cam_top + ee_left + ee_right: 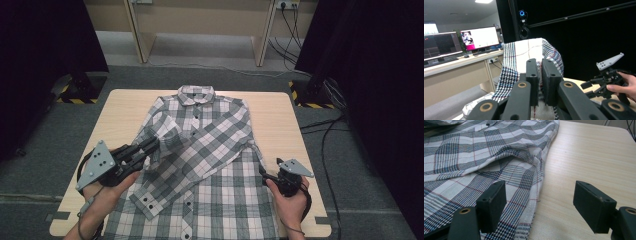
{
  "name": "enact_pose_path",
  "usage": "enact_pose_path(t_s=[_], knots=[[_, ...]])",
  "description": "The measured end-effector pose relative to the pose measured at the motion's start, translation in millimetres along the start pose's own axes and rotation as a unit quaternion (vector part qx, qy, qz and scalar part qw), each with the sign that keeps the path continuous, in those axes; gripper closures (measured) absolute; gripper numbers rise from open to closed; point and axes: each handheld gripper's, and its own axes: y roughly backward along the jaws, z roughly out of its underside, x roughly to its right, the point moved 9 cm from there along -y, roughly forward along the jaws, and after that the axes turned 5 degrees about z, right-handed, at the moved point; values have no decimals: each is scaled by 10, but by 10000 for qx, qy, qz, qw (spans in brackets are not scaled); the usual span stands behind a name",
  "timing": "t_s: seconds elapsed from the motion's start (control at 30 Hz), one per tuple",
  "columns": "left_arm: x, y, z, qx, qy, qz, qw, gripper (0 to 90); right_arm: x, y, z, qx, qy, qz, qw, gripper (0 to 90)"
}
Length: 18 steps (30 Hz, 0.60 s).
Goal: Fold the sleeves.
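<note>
A plaid button shirt (210,135) lies face up on the wooden table (125,107), collar at the far side. One sleeve is folded diagonally across the front, with its cuff (147,199) near the front left. My left gripper (152,145) is at the shirt's left side, shut on a fold of the plaid fabric (529,50), which stands up above the jaws (541,62). My right gripper (265,177) rests at the shirt's right edge. Its jaws (540,191) stand wide open, one over the hem (474,157) and one over bare wood (586,152).
Bare table strips run along the left and right of the shirt. Black curtains flank the table, and cables (325,135) trail on the grey floor at the right. A wooden desk (200,20) stands beyond the far edge, and monitors (479,37) sit on another desk.
</note>
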Motion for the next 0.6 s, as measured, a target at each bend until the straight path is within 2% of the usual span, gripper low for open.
enact_pose_path(t_s=[0.6], knots=[[158,-68,199,-223,72,203,9995,839,-3,0,1,1,17,-3,10000,271]])
